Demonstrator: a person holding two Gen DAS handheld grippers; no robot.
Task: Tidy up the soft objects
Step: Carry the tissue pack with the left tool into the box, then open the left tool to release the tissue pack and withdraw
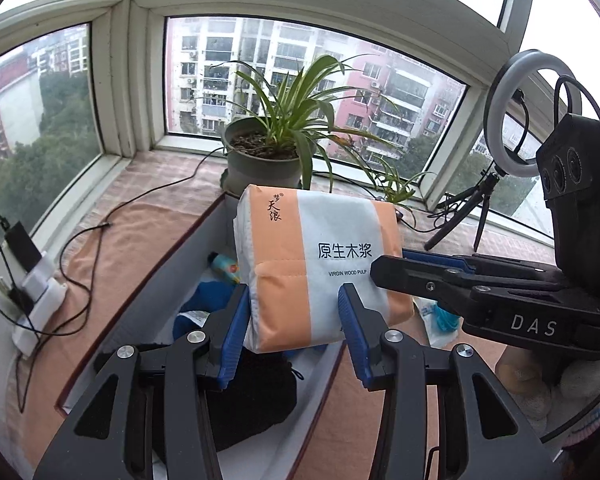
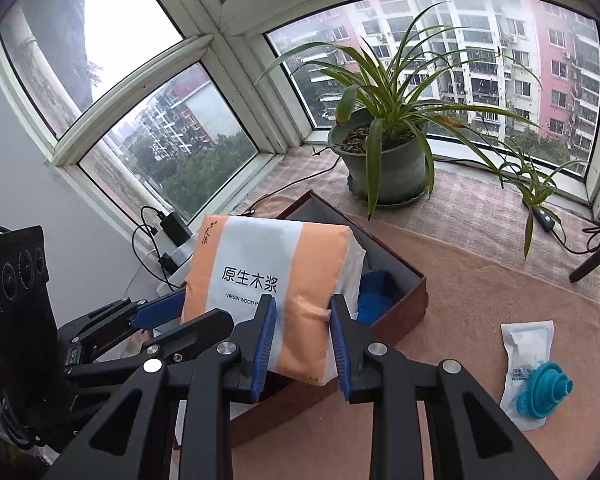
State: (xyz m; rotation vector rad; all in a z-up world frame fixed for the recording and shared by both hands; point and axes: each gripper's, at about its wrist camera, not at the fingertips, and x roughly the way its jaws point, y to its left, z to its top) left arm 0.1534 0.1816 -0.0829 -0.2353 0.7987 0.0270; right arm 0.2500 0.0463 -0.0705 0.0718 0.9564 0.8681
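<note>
Both tongs clamped the orange-and-white plastic-wrapped tissue pack [image 1: 320, 264] above the open brown cardboard box [image 2: 414, 280]: left tongs [image 1: 294, 322] at 6 o'clock, right tongs [image 2: 303, 342] at 3 o'clock.

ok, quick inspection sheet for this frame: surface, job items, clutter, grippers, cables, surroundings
Surface: peach cloth over the window ledge.
Job's things: tissue pack held above the open box; blue fabric inside.
Clutter: teal funnel on a white packet; potted plant.
Grippers: right gripper pinching the pack; left gripper at its lower edge, contact unclear.
Cables: black cable and chargers on the ledge.
Surroundings: windows, ring light.
</note>
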